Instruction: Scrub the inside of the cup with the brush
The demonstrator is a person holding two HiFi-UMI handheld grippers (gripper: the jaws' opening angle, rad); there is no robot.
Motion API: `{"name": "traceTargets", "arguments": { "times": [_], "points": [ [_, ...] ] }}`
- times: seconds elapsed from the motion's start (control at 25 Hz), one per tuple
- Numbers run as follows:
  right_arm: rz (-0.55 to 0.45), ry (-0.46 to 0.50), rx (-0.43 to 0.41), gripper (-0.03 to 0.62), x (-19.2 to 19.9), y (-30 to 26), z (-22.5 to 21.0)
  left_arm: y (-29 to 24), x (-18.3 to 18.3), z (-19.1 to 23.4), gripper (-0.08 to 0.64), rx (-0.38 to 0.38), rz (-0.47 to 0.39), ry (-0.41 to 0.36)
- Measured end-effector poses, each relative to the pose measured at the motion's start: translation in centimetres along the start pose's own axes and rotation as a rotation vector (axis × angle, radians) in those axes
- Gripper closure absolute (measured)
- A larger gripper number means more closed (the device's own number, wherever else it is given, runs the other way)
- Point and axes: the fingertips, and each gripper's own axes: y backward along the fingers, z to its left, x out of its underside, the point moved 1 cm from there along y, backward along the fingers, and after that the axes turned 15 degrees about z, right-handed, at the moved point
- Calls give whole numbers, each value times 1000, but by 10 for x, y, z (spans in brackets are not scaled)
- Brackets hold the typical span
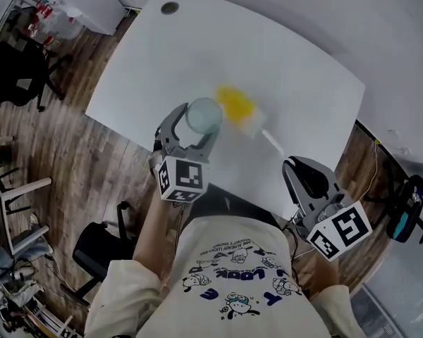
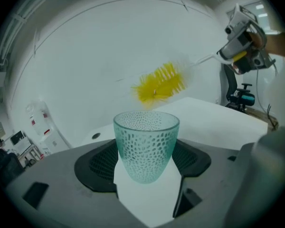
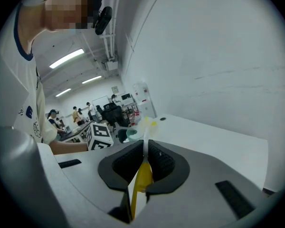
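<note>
A pale green dimpled glass cup (image 1: 203, 116) sits between the jaws of my left gripper (image 1: 190, 124), which is shut on it above the near part of the white table (image 1: 296, 76). In the left gripper view the cup (image 2: 146, 146) stands upright with its mouth open upward. The brush's yellow bristle head (image 1: 236, 104) hangs just beyond and right of the cup's rim, outside it and blurred (image 2: 160, 83). Its thin white stem runs back to my right gripper (image 1: 301, 173), which is shut on the yellow handle (image 3: 143, 178).
A round cable hole (image 1: 170, 8) marks the table's far left corner. Black office chairs (image 1: 14, 69) stand on the wood floor at left, and another black seat (image 1: 102, 248) sits near my left side. People and desks show far off in the right gripper view.
</note>
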Motion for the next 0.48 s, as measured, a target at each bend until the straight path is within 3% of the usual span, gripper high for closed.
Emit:
{"name": "traceTargets", "arguments": {
  "times": [0.48],
  "points": [
    [105,218,-40,546,-19,-3,33,6,-1,22,206,-90,54,-132]
  ]
}}
